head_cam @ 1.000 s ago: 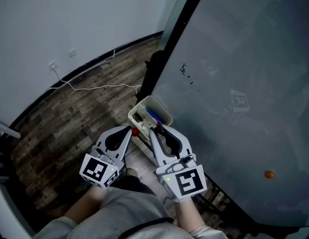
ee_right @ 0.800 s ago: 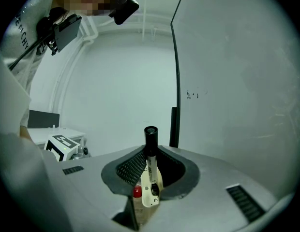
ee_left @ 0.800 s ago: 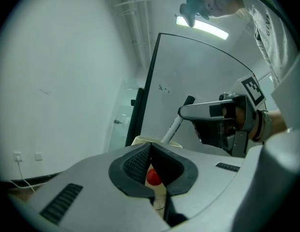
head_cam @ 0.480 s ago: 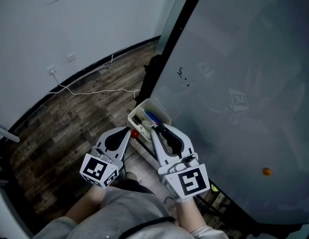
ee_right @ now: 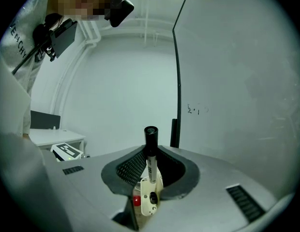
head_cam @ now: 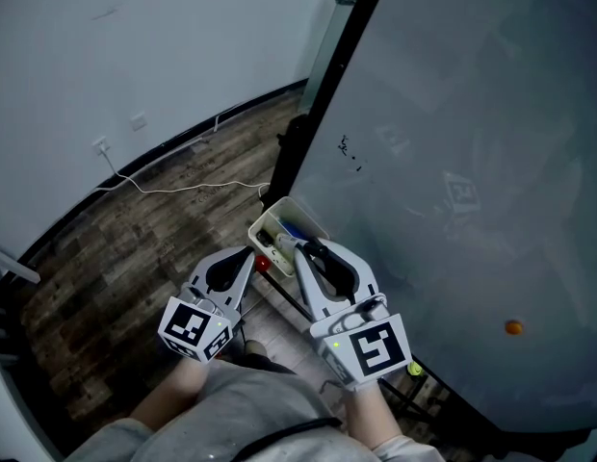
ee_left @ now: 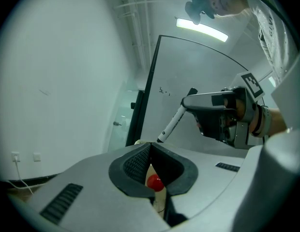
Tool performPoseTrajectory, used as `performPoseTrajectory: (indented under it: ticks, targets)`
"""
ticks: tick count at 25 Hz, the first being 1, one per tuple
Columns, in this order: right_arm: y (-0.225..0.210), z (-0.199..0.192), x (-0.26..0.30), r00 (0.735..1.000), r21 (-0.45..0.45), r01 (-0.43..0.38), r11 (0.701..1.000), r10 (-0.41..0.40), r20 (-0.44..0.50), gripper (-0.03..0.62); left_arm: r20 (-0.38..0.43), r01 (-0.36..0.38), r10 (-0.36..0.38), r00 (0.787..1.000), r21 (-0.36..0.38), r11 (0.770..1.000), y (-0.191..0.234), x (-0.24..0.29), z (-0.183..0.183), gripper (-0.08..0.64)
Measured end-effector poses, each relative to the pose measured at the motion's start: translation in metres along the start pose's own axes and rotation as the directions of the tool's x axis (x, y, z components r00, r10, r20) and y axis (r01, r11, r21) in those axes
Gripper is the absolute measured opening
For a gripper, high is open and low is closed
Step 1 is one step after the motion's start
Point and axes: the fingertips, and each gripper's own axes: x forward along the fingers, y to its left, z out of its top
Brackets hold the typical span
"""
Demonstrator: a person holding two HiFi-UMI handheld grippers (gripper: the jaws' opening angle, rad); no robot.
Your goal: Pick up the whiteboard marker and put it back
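The whiteboard marker (ee_left: 172,124) is white with a black end. My right gripper (head_cam: 300,250) is shut on it, and it slants down towards the tray. In the right gripper view the marker (ee_right: 150,149) stands upright between the ribbed pads, black end up. The white tray (head_cam: 270,210) hangs at the lower left edge of the whiteboard (head_cam: 453,162) and holds other pens. My left gripper (head_cam: 248,251) sits just left of the tray, its tips meeting with nothing between them. A red knob (ee_left: 155,181) shows through the gap behind those tips.
The whiteboard's black frame (head_cam: 323,94) runs up from the tray. A small orange magnet (head_cam: 512,327) sticks to the board at the right. A white cable (head_cam: 183,189) lies on the wooden floor, leading to a wall outlet (head_cam: 101,145).
My right gripper has risen a little with the marker in it. The left gripper has stayed where it was.
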Motion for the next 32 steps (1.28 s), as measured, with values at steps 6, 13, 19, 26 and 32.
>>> performPoseTrajectory:
  ticks: [6,13,19,26,32]
  targets:
    - [0.0,0.005,-0.003,1.0,-0.005,0.003,1.0,-0.003,0.003,0.078,0.004,-0.005,0.005,1.0,0.001,1.0,0.0,0.0,0.003,0.015]
    - [-0.003,0.001,-0.008,0.998,-0.013,0.03,0.999,-0.031,-0.052,0.078,0.006,0.009,-0.009,1.0,-0.001,1.0,0.0,0.001,0.0,0.015]
    - [-0.001,0.005,-0.008,0.998,-0.02,0.031,0.999,-0.032,-0.048,0.078,0.005,0.022,-0.022,1.0,0.006,1.0,-0.001,0.002,-0.003,0.015]
    - [0.005,0.014,-0.007,1.0,-0.025,0.02,0.999,-0.021,-0.012,0.078,0.004,0.027,-0.027,1.0,0.011,1.0,0.001,-0.001,-0.002,0.015]
    - [0.007,0.016,-0.009,0.999,-0.036,0.03,0.999,-0.031,-0.037,0.078,0.006,0.031,-0.031,1.0,0.007,1.0,0.001,-0.004,-0.001,0.015]
